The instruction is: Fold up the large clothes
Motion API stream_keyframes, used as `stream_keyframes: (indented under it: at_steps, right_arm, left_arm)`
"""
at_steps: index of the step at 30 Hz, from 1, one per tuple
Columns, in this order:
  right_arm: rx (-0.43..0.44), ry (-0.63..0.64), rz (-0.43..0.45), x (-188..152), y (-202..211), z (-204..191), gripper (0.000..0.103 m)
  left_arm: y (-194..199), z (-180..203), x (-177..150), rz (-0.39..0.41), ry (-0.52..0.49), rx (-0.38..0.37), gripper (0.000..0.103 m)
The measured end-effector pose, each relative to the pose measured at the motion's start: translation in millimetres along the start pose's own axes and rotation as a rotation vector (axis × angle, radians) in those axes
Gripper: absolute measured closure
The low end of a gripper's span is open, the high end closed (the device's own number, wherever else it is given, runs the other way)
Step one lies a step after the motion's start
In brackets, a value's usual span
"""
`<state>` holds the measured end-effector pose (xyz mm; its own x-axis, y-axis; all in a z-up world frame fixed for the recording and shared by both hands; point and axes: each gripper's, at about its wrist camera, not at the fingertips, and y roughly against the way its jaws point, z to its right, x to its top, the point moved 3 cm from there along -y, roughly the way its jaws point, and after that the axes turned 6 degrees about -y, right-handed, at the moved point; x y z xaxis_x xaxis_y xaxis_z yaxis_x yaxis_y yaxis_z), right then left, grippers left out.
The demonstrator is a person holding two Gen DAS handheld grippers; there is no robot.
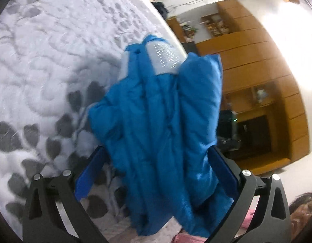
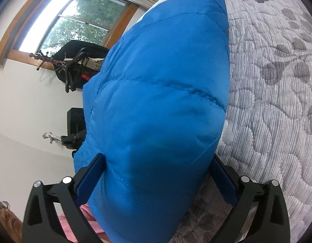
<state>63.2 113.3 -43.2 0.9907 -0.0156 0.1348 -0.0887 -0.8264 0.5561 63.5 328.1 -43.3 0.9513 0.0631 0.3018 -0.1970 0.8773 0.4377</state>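
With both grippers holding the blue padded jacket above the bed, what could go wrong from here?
1. The blue jacket is thick and puffy, and it fills each gripper's wide gap; the smooth fabric may slip from the left gripper or the right gripper.
2. In the left view, bunched folds hang unevenly, so the fold may come out crooked.
3. One part hangs past the bed edge and might slide off.

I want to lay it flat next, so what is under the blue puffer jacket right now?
Around the blue puffer jacket the grey leaf-patterned quilt shows, plus pink fabric near its lower edge. Whatever lies directly beneath the jacket is covered.
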Motion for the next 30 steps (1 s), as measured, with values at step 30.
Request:
stream_keyframes:
  at_steps: [30]
  right_arm:
    - [0.015,0.094,0.044,-8,1,-18,0.036]
  left_arm:
    - [-61,36,-12,0.056,-0.058,-0.041,0.026]
